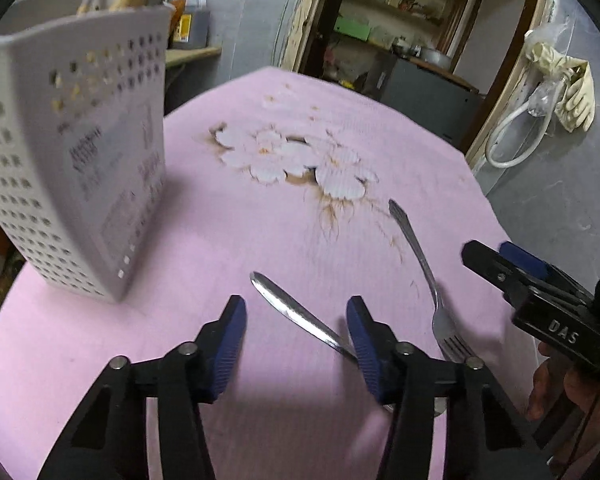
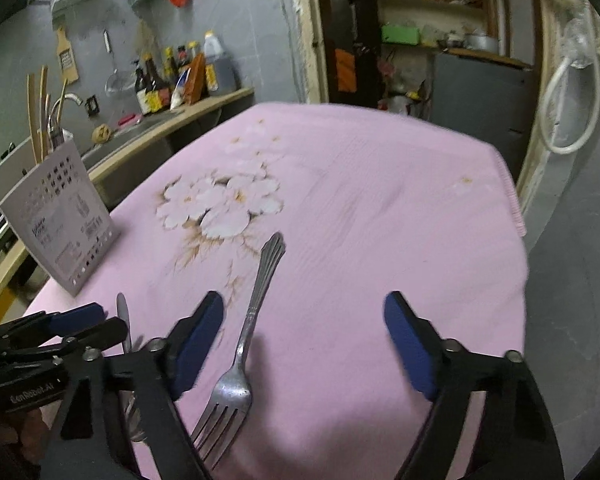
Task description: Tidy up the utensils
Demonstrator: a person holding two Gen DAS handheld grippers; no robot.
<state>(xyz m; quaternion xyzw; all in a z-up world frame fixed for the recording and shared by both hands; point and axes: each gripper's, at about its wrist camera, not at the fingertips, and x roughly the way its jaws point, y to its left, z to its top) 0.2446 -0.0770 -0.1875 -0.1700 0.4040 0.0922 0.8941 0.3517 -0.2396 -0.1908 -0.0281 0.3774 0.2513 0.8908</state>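
Left gripper (image 1: 296, 340) gapes wide over a spoon handle (image 1: 292, 312) on the pink floral cloth (image 1: 220, 240); the right gripper (image 2: 304, 332) is wide too, empty, a fork (image 2: 240, 360) just inside its left finger. A perforated white utensil holder (image 1: 72, 168) stands to the left — wooden sticks inside.

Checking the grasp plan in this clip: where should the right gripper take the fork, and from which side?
Probably mid-handle on the fork, from above. It lies flat on the pink tablecloth, tines toward the camera, its narrow neck already between the fingers of the open right gripper, which could close across it.
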